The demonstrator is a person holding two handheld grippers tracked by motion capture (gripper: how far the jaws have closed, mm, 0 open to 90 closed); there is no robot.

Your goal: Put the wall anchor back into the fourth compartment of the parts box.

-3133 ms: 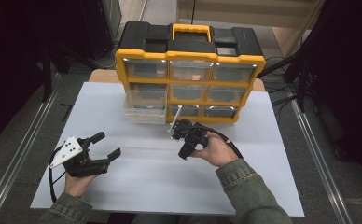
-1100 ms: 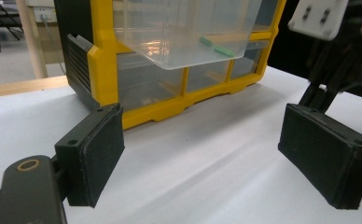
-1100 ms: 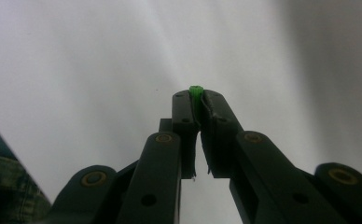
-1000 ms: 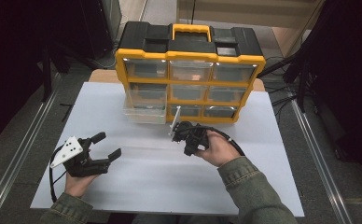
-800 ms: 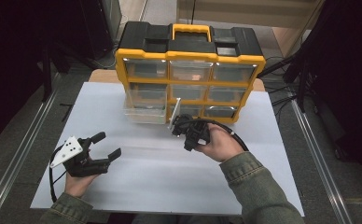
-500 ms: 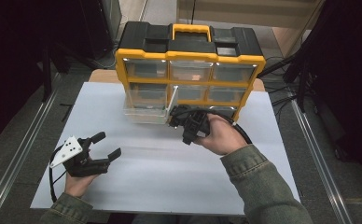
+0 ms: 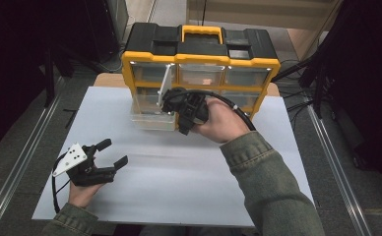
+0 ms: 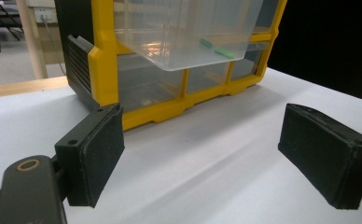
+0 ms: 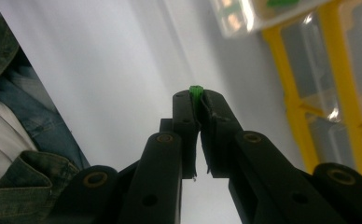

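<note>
From the high view we see a yellow and black drawer organizer (image 7: 199, 64) standing at the far side of the white surface (image 7: 179, 187), with one clear drawer (image 7: 152, 118) pulled out from its lower left part. Our right tongs (image 7: 172, 101) are held over that open drawer, just in front of the cabinet face, with a white plate sticking up from them; their jaws cannot be made out from here. Our left tongs (image 7: 114, 153) rest well apart at the near left of the surface, jaws spread wide with nothing between them. In the left gripper view we look along those two wide-set black pads (image 8: 93, 156) across bare white surface toward the organizer, where the clear drawer juts forward above and a couple of small green pieces (image 8: 216, 48) lie inside it. In the right gripper view our right tongs (image 9: 198, 95) are pressed together on a small green piece (image 9: 196, 90) that peeks out at the tips, with the surface below, the yellow frame to the right, and a denim sleeve (image 9: 25, 154) at the left edge.
</note>
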